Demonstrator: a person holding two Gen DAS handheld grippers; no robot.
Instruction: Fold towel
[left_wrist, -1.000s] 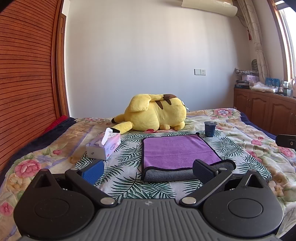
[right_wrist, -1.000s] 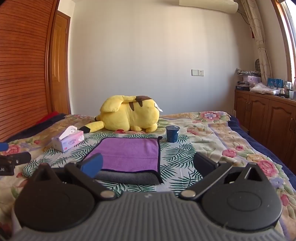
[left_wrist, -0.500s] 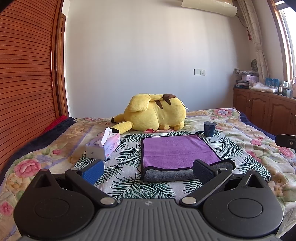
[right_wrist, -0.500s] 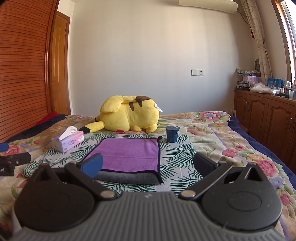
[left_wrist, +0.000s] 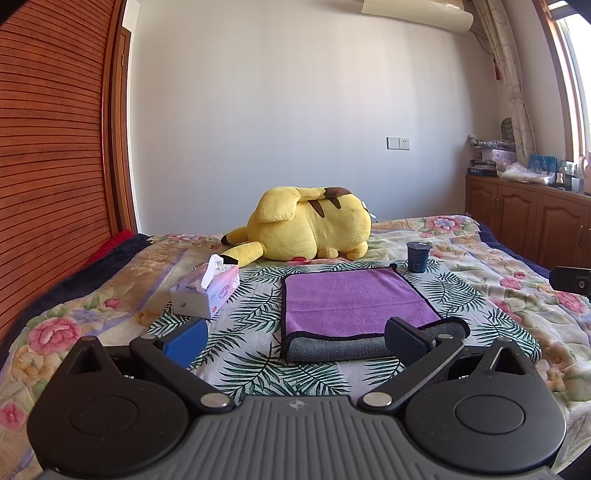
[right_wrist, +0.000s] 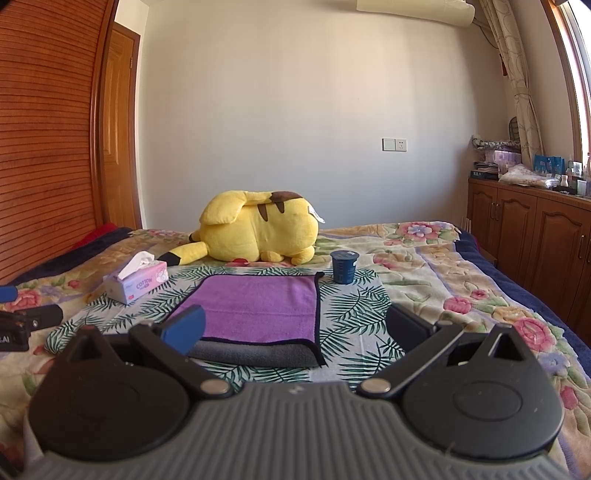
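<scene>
A purple towel (left_wrist: 354, 299) with a grey underside lies folded flat on the bed, its grey fold edge nearest me; it also shows in the right wrist view (right_wrist: 258, 310). My left gripper (left_wrist: 295, 341) is open and empty, hovering just short of the towel's near edge. My right gripper (right_wrist: 293, 328) is open and empty too, in front of the towel's near right corner. Each gripper has one blue pad and one black pad. The left gripper's body shows at the left edge of the right wrist view (right_wrist: 22, 325).
A yellow plush toy (left_wrist: 306, 229) lies behind the towel. A tissue box (left_wrist: 207, 291) stands to the towel's left, a small dark blue cup (left_wrist: 418, 256) at its far right corner. Wooden cabinets (right_wrist: 535, 236) line the right wall, a wooden wardrobe (left_wrist: 55, 147) the left.
</scene>
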